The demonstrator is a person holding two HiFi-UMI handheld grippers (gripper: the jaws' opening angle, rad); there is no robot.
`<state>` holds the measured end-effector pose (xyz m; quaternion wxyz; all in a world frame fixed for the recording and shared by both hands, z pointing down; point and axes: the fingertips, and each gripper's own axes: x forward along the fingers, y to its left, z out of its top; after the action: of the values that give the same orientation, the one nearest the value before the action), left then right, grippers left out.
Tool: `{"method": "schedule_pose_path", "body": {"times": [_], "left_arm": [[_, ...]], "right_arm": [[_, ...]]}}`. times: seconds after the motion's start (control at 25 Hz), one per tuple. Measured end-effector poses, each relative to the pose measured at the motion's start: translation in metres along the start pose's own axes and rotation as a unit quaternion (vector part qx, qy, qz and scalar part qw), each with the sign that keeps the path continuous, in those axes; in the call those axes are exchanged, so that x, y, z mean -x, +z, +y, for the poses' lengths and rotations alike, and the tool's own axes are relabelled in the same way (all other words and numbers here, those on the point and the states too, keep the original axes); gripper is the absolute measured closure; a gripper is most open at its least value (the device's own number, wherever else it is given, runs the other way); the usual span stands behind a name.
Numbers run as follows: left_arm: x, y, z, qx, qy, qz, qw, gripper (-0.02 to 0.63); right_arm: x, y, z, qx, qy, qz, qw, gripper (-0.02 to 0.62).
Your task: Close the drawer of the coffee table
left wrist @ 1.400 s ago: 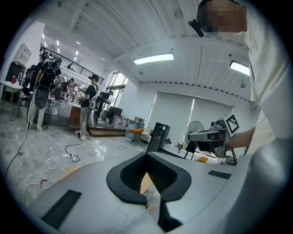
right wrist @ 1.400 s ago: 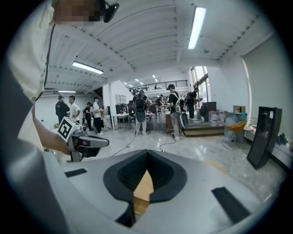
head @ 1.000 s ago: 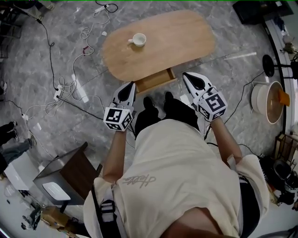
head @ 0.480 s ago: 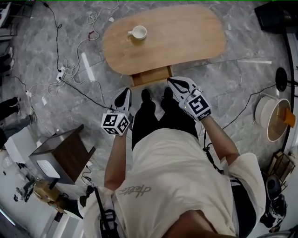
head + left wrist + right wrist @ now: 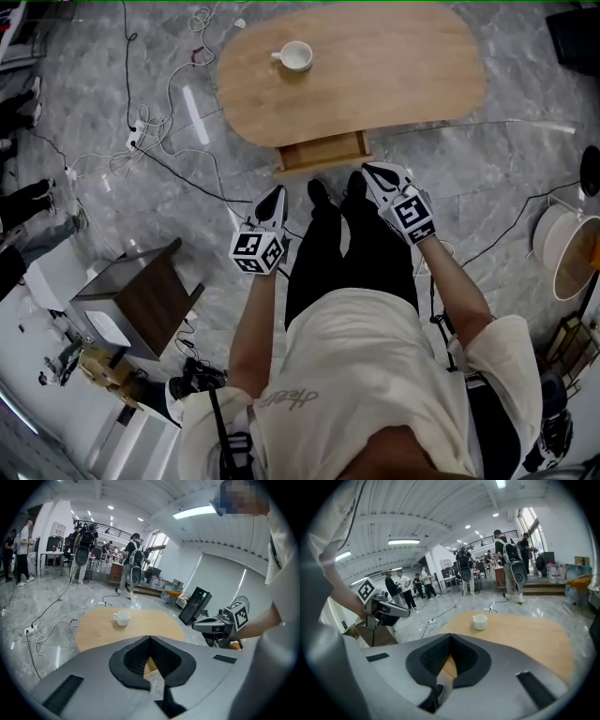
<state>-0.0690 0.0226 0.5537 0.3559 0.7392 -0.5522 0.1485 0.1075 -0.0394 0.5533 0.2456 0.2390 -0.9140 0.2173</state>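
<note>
- Grey marble floor fills the head view; loose cables lie across its upper left.
- Person in a pale shirt and dark trousers occupies the lower centre, standing directly below the table.
- Coffee table, oval with a light wooden top, sits at the upper centre.
- Dark brown side cabinet stands at the left of the frame, well apart from the table.
- Drawer projects from under the table's lower edge at upper centre, and is open.
- Right gripper points at the drawer's lower right corner, just beside it; contact cannot be confirmed. Its own view shows the jaws pressed together at the tips, nothing between them.
- Left gripper is below and left of the drawer, clear of it. Jaws likewise pressed together, nothing held.
- White cup stands upright on the tabletop's left part.
</note>
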Motion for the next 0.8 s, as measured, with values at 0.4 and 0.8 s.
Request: {"method": "schedule_pose_path", "body": {"times": [0.4,0.8], "left_arm": [[-0.080,-0.125,0.068,0.045,-0.020,0.080,0.9956,0.601],[-0.143,-0.274,0.150,0.120,-0.018,0.194,0.9735,0.601]], "right_arm": [[-0.070,-0.123,-0.022,-0.047,-0.039,0.078,0.995,0.601],[-0.154,-0.246,-0.034,-0.105,-0.038,0.161,0.981,0.601]]}}
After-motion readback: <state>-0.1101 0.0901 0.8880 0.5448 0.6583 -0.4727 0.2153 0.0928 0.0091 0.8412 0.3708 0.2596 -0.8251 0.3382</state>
